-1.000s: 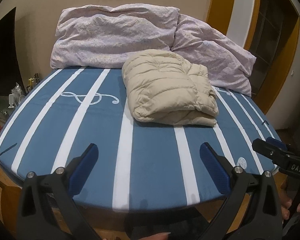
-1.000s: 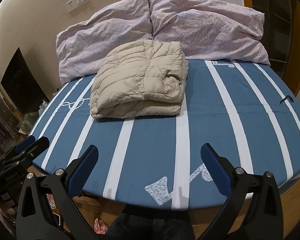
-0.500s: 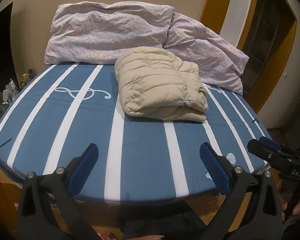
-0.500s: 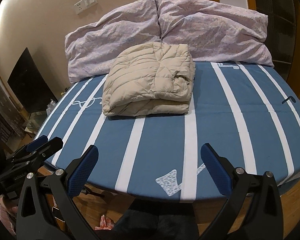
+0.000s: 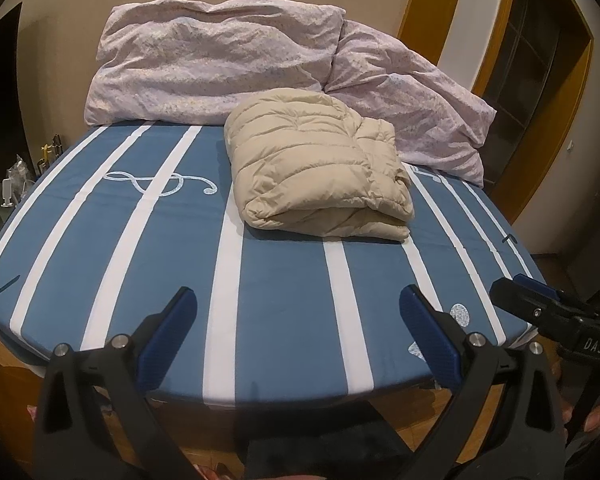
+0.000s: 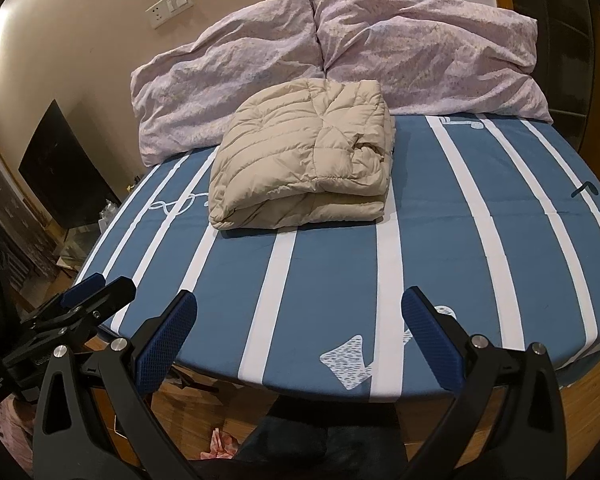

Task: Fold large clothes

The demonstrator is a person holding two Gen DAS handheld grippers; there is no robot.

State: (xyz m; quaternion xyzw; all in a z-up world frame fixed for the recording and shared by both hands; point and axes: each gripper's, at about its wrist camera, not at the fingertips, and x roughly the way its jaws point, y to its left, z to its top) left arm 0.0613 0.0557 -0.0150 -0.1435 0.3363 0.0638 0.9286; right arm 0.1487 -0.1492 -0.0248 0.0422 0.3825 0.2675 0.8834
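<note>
A beige quilted puffer jacket (image 5: 316, 172) (image 6: 304, 168) lies folded into a thick bundle on the blue bed with white stripes (image 5: 284, 272) (image 6: 440, 240), near the pillows. My left gripper (image 5: 298, 304) hangs open over the bed's near edge, well short of the jacket, with nothing between its blue pads. My right gripper (image 6: 300, 308) is likewise open and empty at the near edge. Each gripper also shows in the other's view: the right gripper (image 5: 540, 308) at the right side, the left gripper (image 6: 88, 296) at the left side.
Two lilac pillows (image 5: 220, 60) (image 6: 420, 48) lean on the wall behind the jacket. A dark screen (image 6: 64, 168) and small clutter stand left of the bed. A wooden door frame (image 5: 540, 120) is at the right. The floor and a pink cloth (image 6: 220, 440) show below the bed edge.
Both grippers have drawn back and risen a little from the bed, so more of its near edge and the floor shows. The folded jacket has not moved.
</note>
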